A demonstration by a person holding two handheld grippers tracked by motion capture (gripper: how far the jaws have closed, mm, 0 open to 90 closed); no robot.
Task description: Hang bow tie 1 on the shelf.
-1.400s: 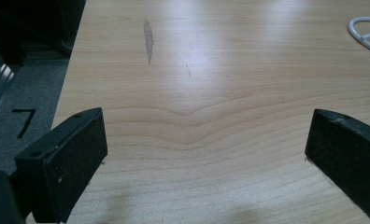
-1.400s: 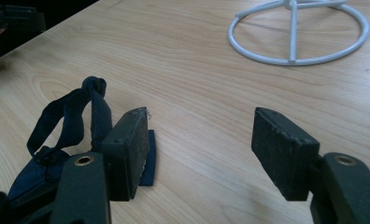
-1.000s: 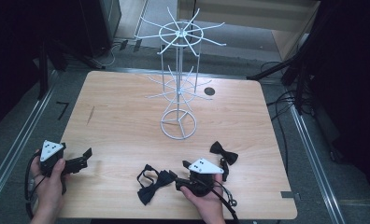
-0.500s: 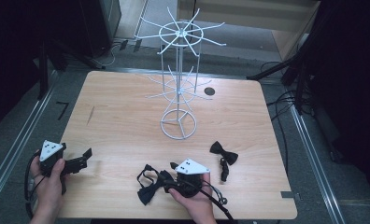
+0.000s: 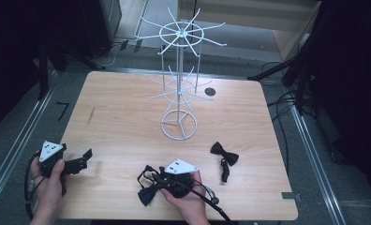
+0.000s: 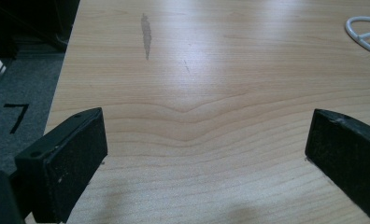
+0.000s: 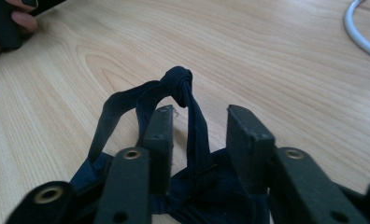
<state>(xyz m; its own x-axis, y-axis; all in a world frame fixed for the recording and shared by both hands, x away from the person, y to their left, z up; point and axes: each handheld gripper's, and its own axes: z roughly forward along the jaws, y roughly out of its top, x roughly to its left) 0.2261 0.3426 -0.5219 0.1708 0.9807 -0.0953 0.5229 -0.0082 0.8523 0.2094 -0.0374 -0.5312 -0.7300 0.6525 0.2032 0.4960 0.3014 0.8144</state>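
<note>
A dark bow tie [image 5: 146,193] lies near the table's front edge, and its knotted strap [image 7: 176,81] loops up in the right gripper view. My right gripper [image 5: 152,181] points left over it. Its jaws have just been closing and stand partly apart [image 7: 199,116], with the strap running up between them, not pinched. A second bow tie [image 5: 224,154] lies further right on the wood. My left gripper [image 5: 83,159] rests at the front left, wide open [image 6: 206,135] over bare wood.
A white wire display rack [image 5: 179,84] stands mid-table on a ring base [image 5: 179,124], whose edge shows in both gripper views [image 6: 363,35] [image 7: 360,35]. A small black disc [image 5: 210,91] sits behind it. The wooden table [image 5: 122,117] ends close in front of both hands.
My right gripper has moved left along the front edge, away from the second bow tie and onto the near one, and its jaws have narrowed around the strap. The left hand has stayed put.
</note>
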